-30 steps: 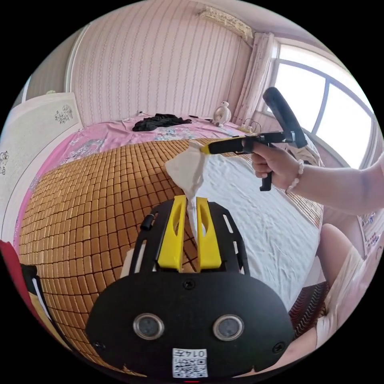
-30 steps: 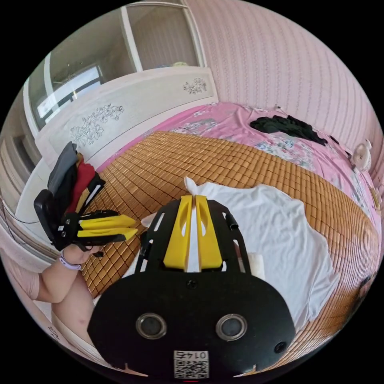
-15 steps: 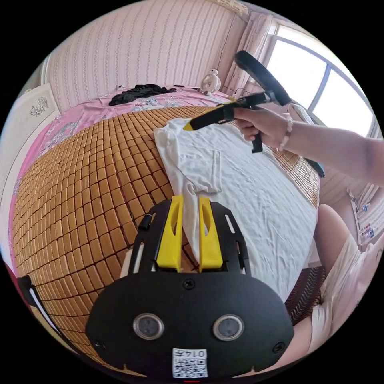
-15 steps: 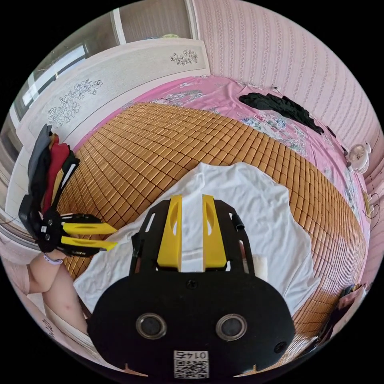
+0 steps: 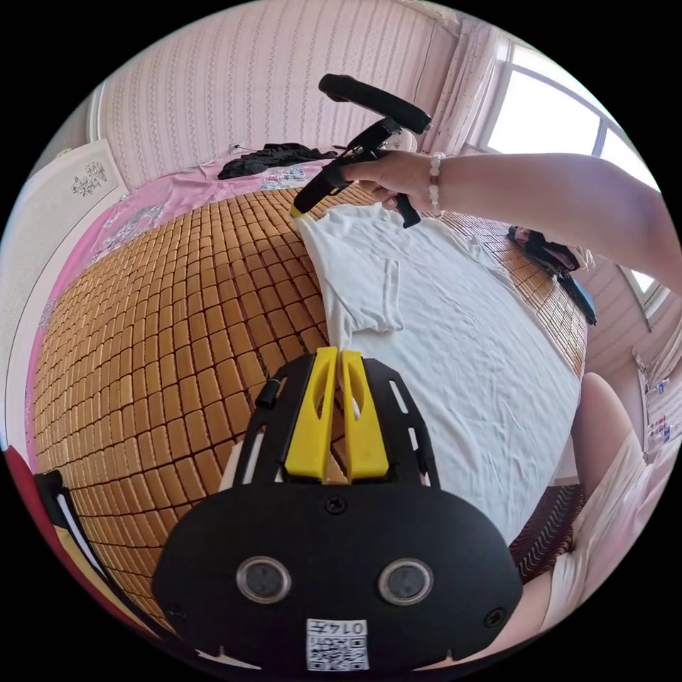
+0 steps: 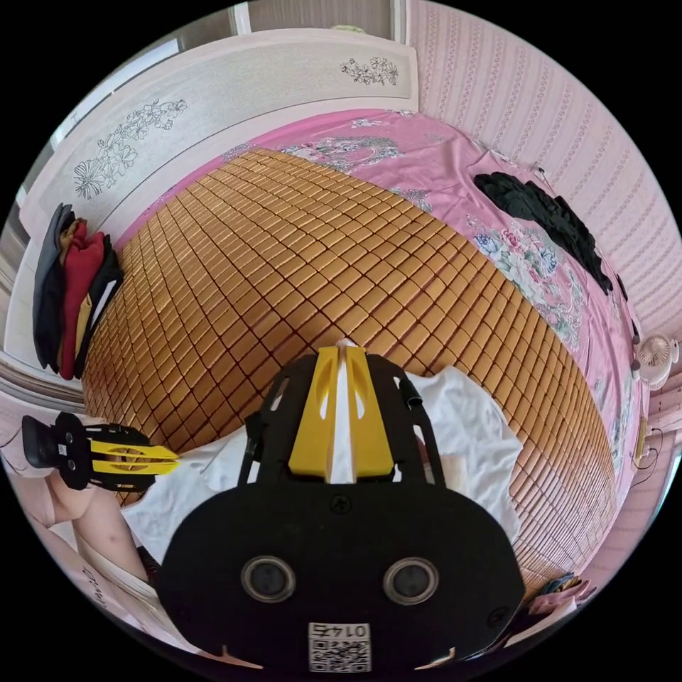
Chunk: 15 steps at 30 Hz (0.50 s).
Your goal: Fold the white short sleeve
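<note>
The white cotton short-sleeve shirt (image 5: 455, 334) lies spread on the woven bamboo-tile mat (image 5: 163, 320) that covers the bed, its side edge doubled inward so the sleeve sits on top of the body panel. That folded edge is the long axis: it runs straight from the left hand-held gripper (image 5: 342, 355), whose yellow jaws are nearly closed on a pinch of cloth at the near end, away to the right hand-held gripper (image 5: 298, 210) at the far end, near the shoulder. In the right gripper view the right hand-held gripper's (image 6: 342, 348) yellow jaws are pressed together with a strip of white fabric between them, tip just over the mat. So both hold the same edge, one at each end; the left end sits nearer the person's body.

The cloth looks thin, soft and lightly creased, limp enough to sag between the two grips. The mat is hard, ribbed and amber. Beyond it lies a pink floral sheet (image 6: 540, 234) carrying a crumpled black garment (image 6: 547, 213).
</note>
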### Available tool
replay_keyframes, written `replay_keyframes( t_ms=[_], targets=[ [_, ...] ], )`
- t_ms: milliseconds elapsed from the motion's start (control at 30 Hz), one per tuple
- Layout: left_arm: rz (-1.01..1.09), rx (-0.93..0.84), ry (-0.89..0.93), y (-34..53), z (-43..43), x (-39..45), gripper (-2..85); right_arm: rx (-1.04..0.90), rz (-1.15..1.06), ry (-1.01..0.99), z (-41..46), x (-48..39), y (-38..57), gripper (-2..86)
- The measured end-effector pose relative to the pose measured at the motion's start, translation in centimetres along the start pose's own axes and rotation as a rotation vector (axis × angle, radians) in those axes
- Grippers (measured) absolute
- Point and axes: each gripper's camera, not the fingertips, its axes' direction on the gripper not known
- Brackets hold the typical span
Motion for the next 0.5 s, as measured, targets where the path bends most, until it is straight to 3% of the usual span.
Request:
replay_keyframes(
  t_ms=[133, 267, 500],
  targets=[
    [-0.047, -0.038, 0.023, -1.1, 1.3, -0.8, 0.4, -0.060, 0.002, 0.051, 0.6, -0.3, 0.1, 5.1],
    [-0.061, -0.037, 0.037, -2.7, 0.7, -0.9, 5.4, 0.015, 0.061, 0.177, -3.5, 1.5, 3.5, 7.5],
    [0.015, 0.053, -0.039, -5.2, -1.8, 1.3, 5.5, 0.071, 0.290, 0.241, -12.0, 8.9, 25.2, 8.1]
  ],
)
